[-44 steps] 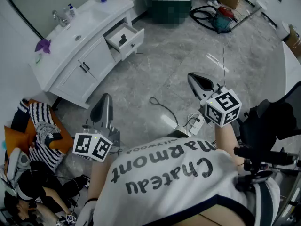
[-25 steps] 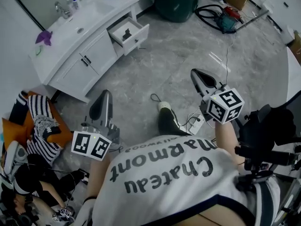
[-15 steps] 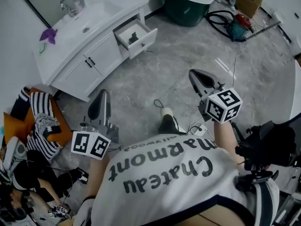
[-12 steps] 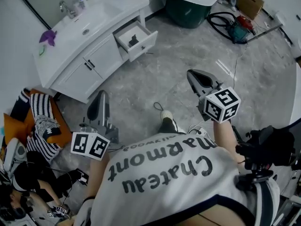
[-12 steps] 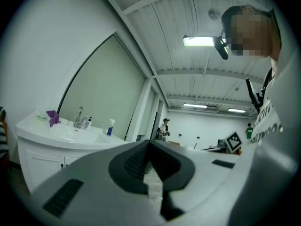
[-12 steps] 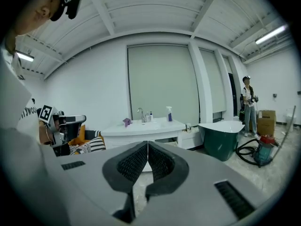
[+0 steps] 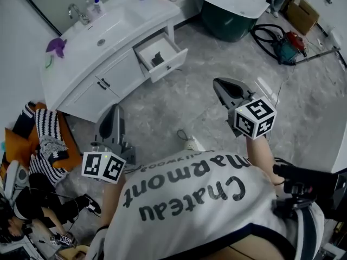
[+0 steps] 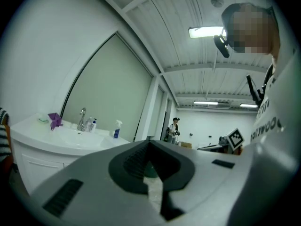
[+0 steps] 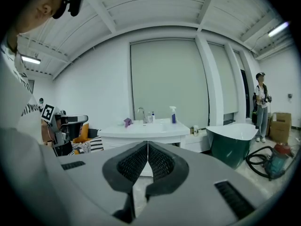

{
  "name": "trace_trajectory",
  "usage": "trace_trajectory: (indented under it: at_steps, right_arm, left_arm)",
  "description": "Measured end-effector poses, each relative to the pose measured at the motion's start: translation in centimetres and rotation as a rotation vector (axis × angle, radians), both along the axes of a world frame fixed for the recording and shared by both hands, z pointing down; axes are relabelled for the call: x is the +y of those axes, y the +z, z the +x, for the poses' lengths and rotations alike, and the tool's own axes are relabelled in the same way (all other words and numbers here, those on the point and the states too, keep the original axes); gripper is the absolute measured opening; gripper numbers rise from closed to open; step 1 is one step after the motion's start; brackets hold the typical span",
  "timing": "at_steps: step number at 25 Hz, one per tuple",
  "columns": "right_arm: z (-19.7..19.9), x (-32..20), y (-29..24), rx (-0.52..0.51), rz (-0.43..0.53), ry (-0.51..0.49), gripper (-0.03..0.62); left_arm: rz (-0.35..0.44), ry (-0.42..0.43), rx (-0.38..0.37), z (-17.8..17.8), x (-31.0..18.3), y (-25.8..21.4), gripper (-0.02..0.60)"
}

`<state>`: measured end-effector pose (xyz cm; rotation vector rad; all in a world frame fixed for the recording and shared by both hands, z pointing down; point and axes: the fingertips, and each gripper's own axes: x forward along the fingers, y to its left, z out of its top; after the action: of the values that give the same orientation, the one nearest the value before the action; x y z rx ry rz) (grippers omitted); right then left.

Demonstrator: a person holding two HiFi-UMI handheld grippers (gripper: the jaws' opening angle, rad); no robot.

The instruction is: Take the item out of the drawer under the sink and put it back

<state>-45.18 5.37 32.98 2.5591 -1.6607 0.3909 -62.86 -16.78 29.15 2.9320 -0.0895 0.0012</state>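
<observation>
Both closed, empty: left hand-held gripper, right hand-held gripper; shirt reads "Chateau Marmont", smaller line perhaps "Hollywood".

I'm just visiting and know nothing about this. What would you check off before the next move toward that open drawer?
1. Drawer under the sink open: ok.
2. Dark item lying inside it: ok.
3. What the item is: cannot tell, too small.
4. Left gripper ready to grasp: not ok, shut and empty.
5. Right gripper ready to grasp: not ok, shut and empty.
6. Drawer within reach: not ok, both grippers hang well short of it.
</observation>
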Motion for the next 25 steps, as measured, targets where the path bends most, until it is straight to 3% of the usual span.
trace_trajectory:
  at_steps: [16,21,25]
  right_arm:
    - [12.7,-2.2,1.2,-0.032,0.003,-0.022,0.012]
    - [14.1,-1.9,1.8,-0.036,-0.001,-0.023,0.012]
    - [15.1,-1.7,1.9,-0.038,-0.002,-0.018,0.012]
  left_arm:
    - [0.041,-0.003,-0.016,12.4,-1.3,0.7,0.009]
    - [0.113,-0.006,-0.02,14.3,-1.0,1.4,0.009]
    - [0.104,-0.009,-0.035,15.6,-1.4,2.4,0.009]
